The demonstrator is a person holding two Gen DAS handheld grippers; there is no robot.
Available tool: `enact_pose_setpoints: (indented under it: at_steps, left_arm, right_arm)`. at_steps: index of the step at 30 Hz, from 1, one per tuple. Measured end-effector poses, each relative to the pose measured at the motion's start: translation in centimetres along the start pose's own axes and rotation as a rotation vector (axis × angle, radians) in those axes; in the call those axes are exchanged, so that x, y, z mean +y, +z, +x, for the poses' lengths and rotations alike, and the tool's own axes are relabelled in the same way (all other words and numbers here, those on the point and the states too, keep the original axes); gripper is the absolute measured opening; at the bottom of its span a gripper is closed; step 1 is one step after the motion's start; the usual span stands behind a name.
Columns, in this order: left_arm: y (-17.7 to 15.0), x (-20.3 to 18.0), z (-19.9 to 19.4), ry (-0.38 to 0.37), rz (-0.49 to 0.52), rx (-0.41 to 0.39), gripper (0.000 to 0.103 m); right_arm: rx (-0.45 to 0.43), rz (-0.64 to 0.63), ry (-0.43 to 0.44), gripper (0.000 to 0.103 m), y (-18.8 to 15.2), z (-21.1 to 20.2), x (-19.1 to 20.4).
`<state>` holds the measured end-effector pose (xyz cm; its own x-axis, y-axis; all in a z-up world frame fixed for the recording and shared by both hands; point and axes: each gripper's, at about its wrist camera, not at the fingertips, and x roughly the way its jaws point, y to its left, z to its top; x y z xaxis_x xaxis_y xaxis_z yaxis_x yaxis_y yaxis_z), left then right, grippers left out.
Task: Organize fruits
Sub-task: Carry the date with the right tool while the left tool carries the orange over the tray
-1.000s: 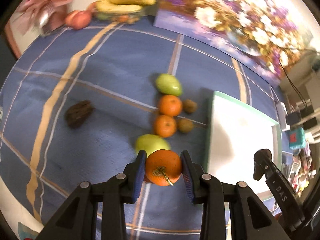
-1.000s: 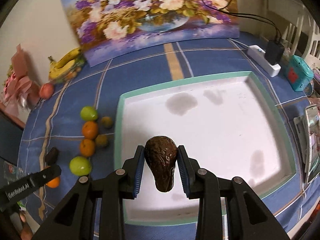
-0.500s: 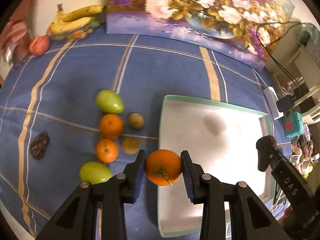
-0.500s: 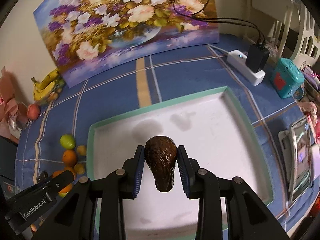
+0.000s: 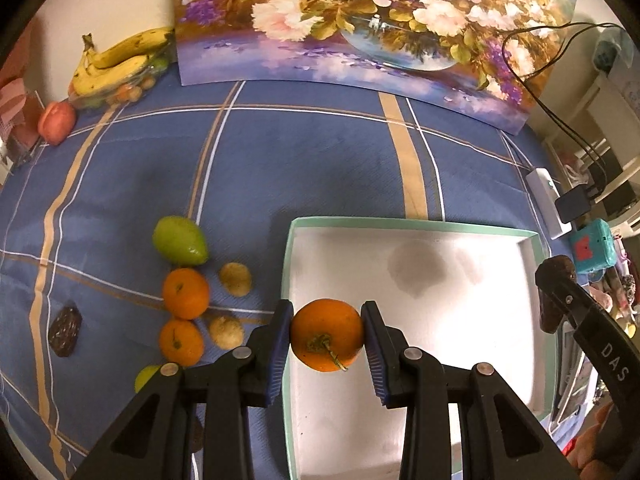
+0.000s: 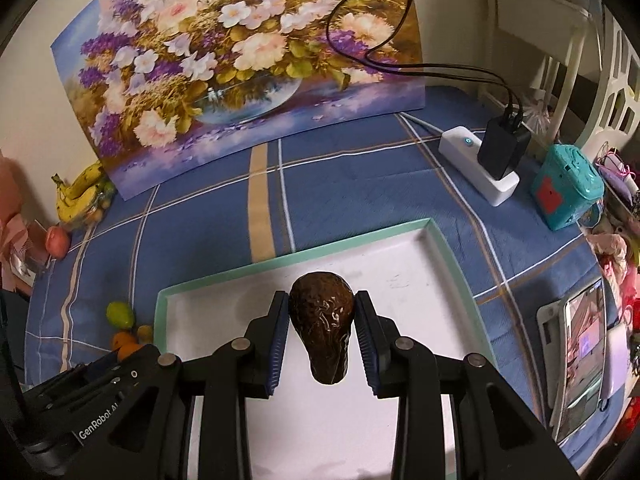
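My left gripper point(image 5: 326, 336) is shut on an orange point(image 5: 327, 335) and holds it above the left part of the white tray point(image 5: 416, 223) with a green rim. My right gripper point(image 6: 322, 328) is shut on a dark brown avocado point(image 6: 322, 326) above the same tray point(image 6: 304, 259). It shows at the right edge of the left wrist view point(image 5: 554, 280). On the blue cloth left of the tray lie a green mango point(image 5: 180, 240), two oranges point(image 5: 185, 293), two small kiwis point(image 5: 236, 279), a second avocado point(image 5: 65, 332) and another green fruit point(image 5: 147, 376).
A flower painting point(image 5: 360, 20) leans on the back wall. Bananas point(image 5: 116, 60) and a peach point(image 5: 57, 122) sit at the back left. A power strip with a charger point(image 6: 486, 160), a teal box point(image 6: 566, 186) and a phone point(image 6: 586, 352) lie on the right.
Both grippers have moved forward and right with their fruit. The orange now hangs over the tray's left part; the avocado is nearer the tray's far edge.
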<state>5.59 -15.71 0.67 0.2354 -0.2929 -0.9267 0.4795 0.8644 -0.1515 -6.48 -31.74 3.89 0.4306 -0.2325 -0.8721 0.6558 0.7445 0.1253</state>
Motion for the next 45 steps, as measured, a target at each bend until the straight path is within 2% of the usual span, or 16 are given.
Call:
enact_pose_setpoints:
  at_steps: [12, 26, 41, 45]
  left_arm:
    - [0.6, -1.2, 1.1, 0.001, 0.026, 0.000, 0.037]
    - [0.3, -1.4, 2.4, 0.023, 0.038, 0.021, 0.037]
    - [-1.3, -1.6, 6.1, 0.059, 0.049, 0.118, 0.037]
    - [-1.3, -1.7, 6.2, 0.071, 0.061, 0.115, 0.037]
  right_arm:
    - [-0.011, 0.006, -0.006, 0.034, 1.1, 0.3, -1.1]
    - [0.026, 0.003, -0.008, 0.034, 1.0, 1.2, -1.3]
    - [0.170, 0.014, -0.030, 0.034, -1.1, 6.0, -2.1]
    - [0.199, 0.010, -0.031, 0.034, -1.6, 7.0, -2.0]
